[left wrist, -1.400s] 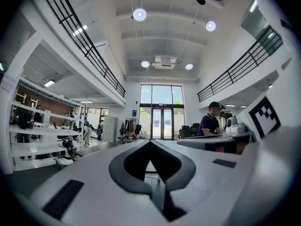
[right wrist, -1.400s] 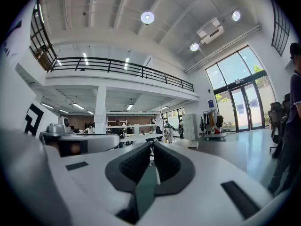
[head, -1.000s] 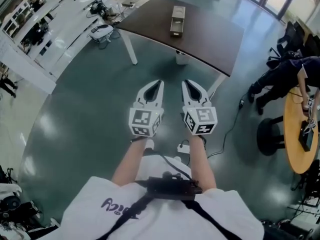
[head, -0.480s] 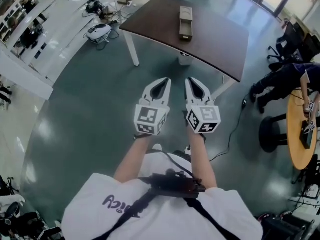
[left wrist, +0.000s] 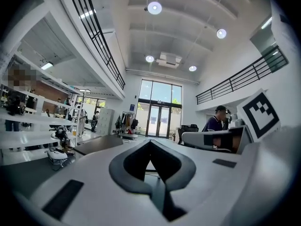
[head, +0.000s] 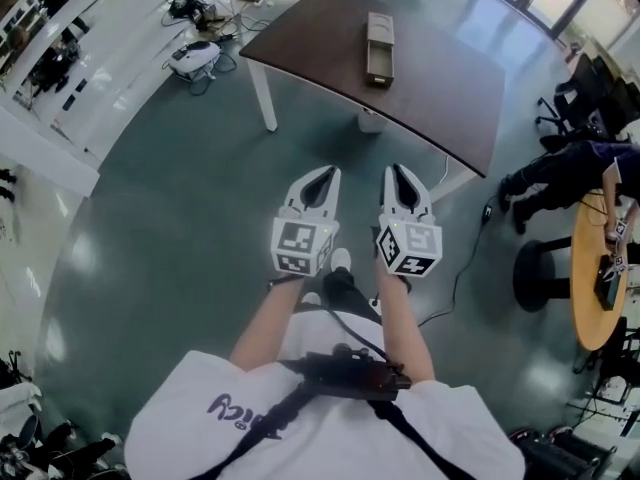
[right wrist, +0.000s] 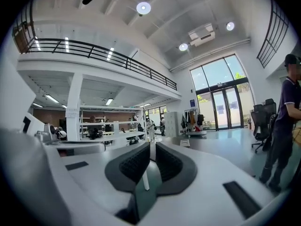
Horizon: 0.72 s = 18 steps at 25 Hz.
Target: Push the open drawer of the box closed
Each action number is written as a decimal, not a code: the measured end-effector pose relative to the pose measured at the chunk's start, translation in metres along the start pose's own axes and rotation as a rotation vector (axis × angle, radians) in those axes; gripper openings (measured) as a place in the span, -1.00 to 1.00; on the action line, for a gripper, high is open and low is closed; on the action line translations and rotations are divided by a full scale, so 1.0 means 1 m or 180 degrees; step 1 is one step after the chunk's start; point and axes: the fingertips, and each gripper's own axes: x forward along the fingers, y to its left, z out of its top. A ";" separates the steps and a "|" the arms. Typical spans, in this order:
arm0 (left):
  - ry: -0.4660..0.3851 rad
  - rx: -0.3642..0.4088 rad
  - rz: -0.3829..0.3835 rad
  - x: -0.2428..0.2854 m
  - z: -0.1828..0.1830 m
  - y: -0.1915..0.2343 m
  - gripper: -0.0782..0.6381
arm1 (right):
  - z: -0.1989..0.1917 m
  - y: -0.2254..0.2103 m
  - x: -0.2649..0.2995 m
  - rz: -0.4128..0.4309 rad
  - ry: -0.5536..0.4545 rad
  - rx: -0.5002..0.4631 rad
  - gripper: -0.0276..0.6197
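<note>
Shelving point(head: 110, 78) in white, loaded with gear, runs along the far left of the head view, next to a big stretch of grey-green floor point(head: 170, 208).

Moving toward the middle, the left claw point(head: 325, 172) is held out level in front of the person, with its marker cube facing up at the head camera. Its own view shows the two tips meeting with nothing caught in them, so it's closed and empty.

Just beside it, the right claw point(head: 400, 169) is held the same way. In its view there's a thin slit between the pads with only the room showing through, so it's narrow and not holding anything either.

Both claws are over bare floor, well short of the bench point(head: 440, 88) up ahead, which has a dark brown top on white legs. The box point(head: 379, 28) lies on that bench, long side pointing roughly toward the person. Its drawer point(head: 379, 66) is pulled out at the near end, and neither claw is anywhere near it.

Far right, there's a person in dark clothes point(head: 560, 168) with a black stool point(head: 540, 273) close by.
</note>
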 end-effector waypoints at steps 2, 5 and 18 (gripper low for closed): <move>-0.0009 -0.0001 0.0054 0.017 0.001 0.011 -0.75 | -0.004 -0.006 0.018 0.0032 0.0046 -0.0009 -0.82; -0.0018 0.0053 0.0053 0.053 0.006 0.018 -0.75 | 0.005 -0.024 0.048 0.0072 0.0010 -0.0053 -0.82; 0.0026 0.0140 0.0082 0.218 0.021 0.021 -0.75 | 0.050 -0.165 0.172 -0.0034 -0.0154 -0.0103 -0.82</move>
